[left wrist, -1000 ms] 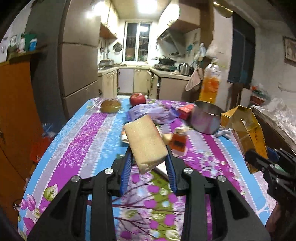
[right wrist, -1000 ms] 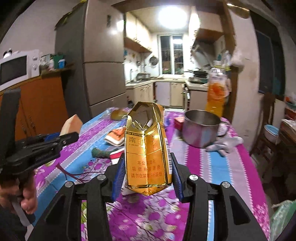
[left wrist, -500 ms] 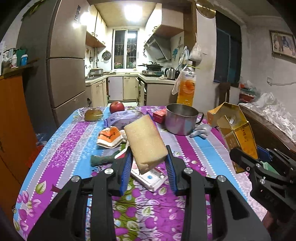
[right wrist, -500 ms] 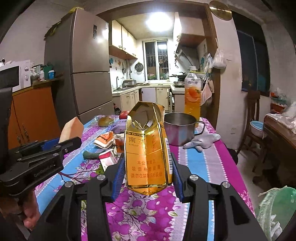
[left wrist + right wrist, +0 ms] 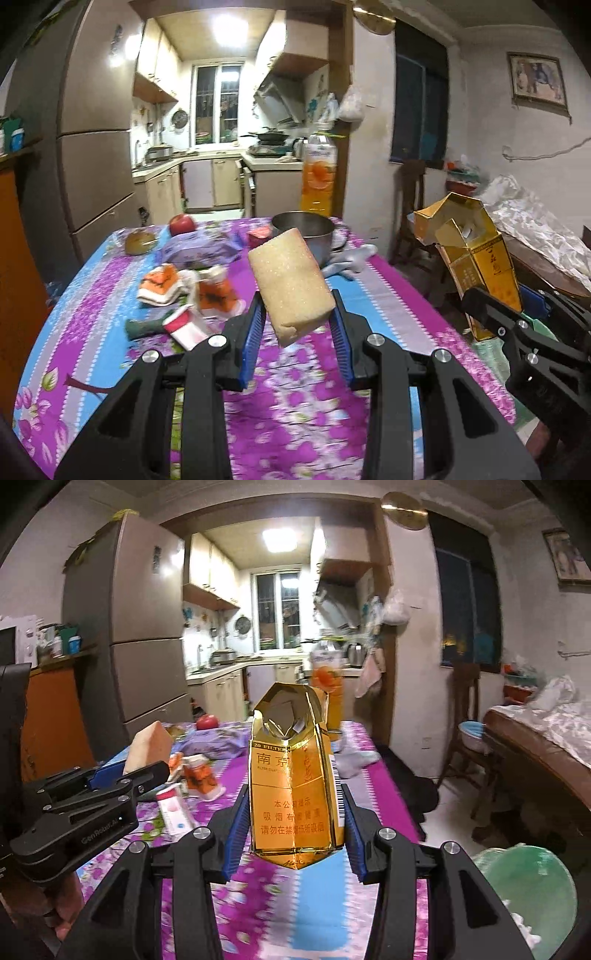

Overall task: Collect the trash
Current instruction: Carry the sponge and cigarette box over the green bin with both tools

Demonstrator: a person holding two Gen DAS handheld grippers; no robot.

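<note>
My left gripper (image 5: 295, 325) is shut on a tan sponge (image 5: 291, 284) and holds it above the purple flowered tablecloth (image 5: 295, 406). My right gripper (image 5: 291, 823) is shut on a crumpled gold cigarette carton (image 5: 291, 786), which also shows in the left wrist view (image 5: 480, 273) at the right. Loose trash lies on the table: orange and white wrappers (image 5: 184, 288), a red and white pack (image 5: 184, 328) and a purple bag (image 5: 199, 251). A green trash bag (image 5: 524, 886) sits low at the right, off the table.
A steel pot (image 5: 306, 229), a grey glove (image 5: 347, 258), an orange juice bottle (image 5: 319, 177), an apple (image 5: 181, 223) and a small red box (image 5: 258, 236) stand at the table's far end. A fridge (image 5: 92, 147) is left, a chair (image 5: 465, 716) and covered furniture right.
Both grippers have pulled back toward the table's near edge with their loads still held. More of the table and the green bag have come into view.
</note>
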